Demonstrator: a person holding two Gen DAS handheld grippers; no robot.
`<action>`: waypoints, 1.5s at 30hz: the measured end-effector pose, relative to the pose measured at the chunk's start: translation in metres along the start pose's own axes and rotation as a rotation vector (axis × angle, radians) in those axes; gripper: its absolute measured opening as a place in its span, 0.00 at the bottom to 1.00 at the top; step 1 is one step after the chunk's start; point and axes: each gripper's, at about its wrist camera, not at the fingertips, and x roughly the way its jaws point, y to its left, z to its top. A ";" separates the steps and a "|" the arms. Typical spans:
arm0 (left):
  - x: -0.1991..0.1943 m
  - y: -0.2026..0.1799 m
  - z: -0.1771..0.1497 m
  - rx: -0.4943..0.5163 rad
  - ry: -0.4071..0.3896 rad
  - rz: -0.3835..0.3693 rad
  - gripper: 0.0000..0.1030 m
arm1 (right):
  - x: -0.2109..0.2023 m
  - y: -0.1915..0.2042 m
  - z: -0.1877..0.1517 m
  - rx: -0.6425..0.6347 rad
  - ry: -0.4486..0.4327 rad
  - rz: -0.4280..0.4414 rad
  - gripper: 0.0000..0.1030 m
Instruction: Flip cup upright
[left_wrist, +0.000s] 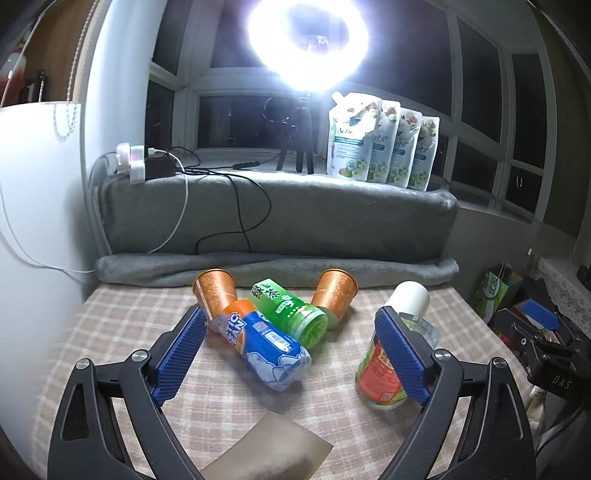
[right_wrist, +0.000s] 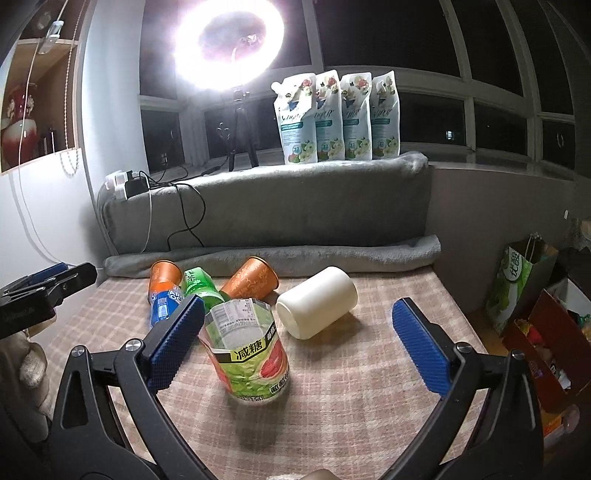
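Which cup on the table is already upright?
Only the clear cut-off bottle cup with the green-red label, standing open end up nearest the right gripper. The white cup and both orange cups lie tipped.

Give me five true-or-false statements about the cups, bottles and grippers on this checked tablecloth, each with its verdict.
1. The white cup lies on its side. True.
2. The left gripper is shut on a bottle. False: its fingers stand wide apart, holding nothing.
3. The cut-off clear bottle with the red and green label stands upright, open end up. True.
4. The green tea bottle stands upright. False: it lies on its side between the two orange cups.
5. The right gripper grips the white cup. False: it is open, and the cup lies beyond its fingers.
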 end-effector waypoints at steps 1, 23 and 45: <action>-0.001 0.000 0.000 0.001 -0.001 0.001 0.90 | -0.001 0.000 0.000 0.001 -0.001 -0.001 1.00; -0.014 0.000 0.004 0.017 -0.071 0.032 0.99 | -0.001 0.000 0.001 -0.002 -0.003 -0.007 1.00; -0.013 0.003 0.004 0.001 -0.067 0.042 0.99 | 0.007 0.003 -0.006 -0.001 0.017 0.003 1.00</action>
